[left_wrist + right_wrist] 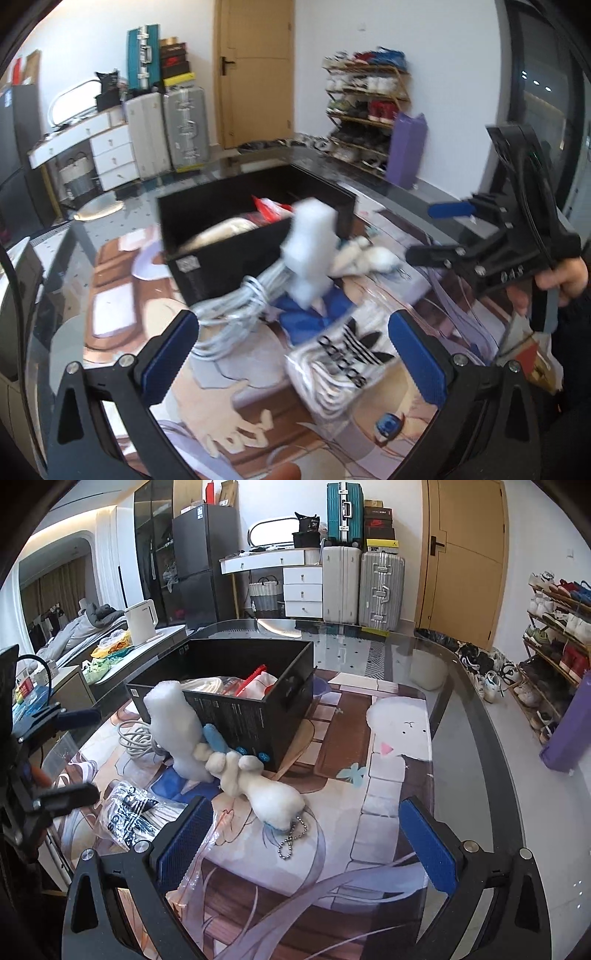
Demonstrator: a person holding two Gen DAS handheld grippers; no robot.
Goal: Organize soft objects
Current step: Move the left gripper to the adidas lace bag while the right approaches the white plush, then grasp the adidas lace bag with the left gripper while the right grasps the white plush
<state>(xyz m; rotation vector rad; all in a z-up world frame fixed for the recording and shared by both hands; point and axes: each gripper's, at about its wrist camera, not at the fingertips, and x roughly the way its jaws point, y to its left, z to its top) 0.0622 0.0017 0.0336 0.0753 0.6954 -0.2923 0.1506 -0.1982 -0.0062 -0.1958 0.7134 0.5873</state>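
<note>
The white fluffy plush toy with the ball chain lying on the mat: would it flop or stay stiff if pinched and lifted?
The white fluffy plush toy looks stuffed and lumpy, so it would likely squash and droop. It seems light. Its metal ball chain would probably dangle.

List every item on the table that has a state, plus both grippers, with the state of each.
left gripper: open, empty, above the bag.
right gripper: open, empty.
black box: open-topped, partly filled.
white foam piece: upright, leaning against the box.
plush toy: lying on the mat beside the box.
Adidas bag: lying on the mat, outside the box.
grey cable: coiled, on the mat.
door: closed.
</note>
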